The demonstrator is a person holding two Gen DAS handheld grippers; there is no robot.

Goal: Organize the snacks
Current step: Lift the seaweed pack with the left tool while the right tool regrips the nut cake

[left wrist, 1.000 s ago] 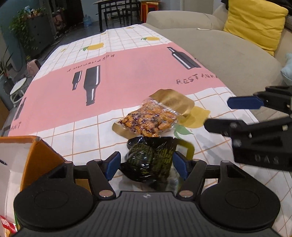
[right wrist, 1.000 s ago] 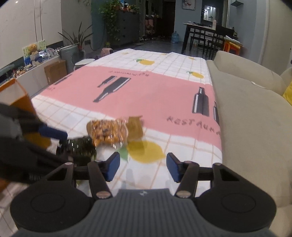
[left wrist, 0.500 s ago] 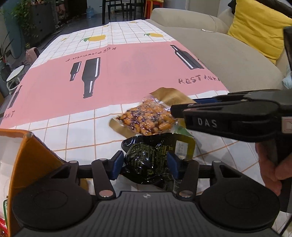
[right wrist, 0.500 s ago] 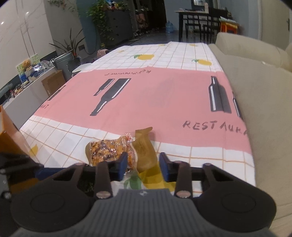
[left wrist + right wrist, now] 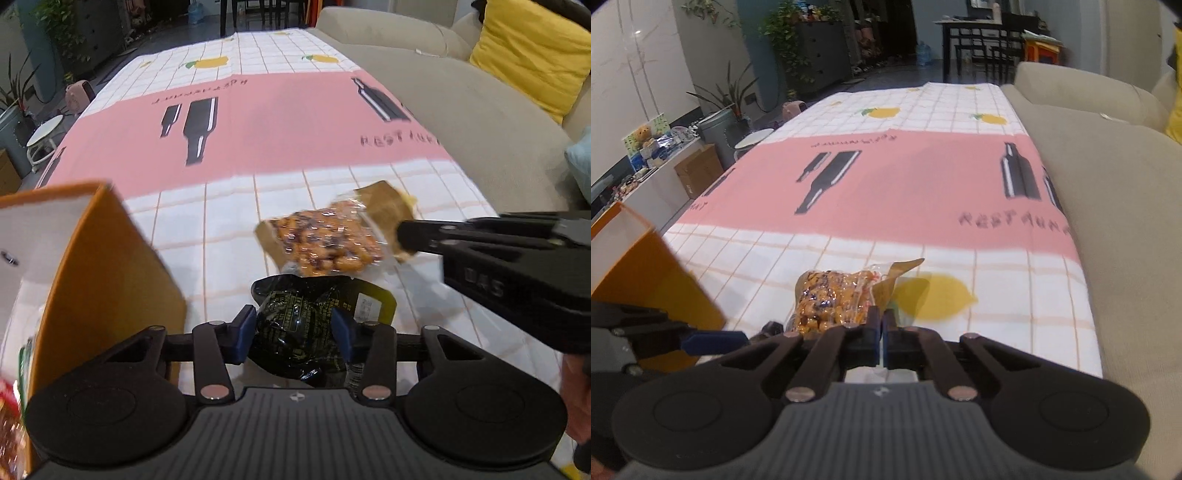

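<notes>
Now the right gripper has snapped its jaws together on the nut bag at 12 o'clock, while the left gripper has squeezed the black snack bag, both ready for the orange box at 9 o'clock.

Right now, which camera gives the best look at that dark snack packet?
The left wrist view: the dark snack packet fills the middle, gripped by the left tool, label visible. The right wrist view shows only a dark sliver beside the orange snack bag.
</notes>
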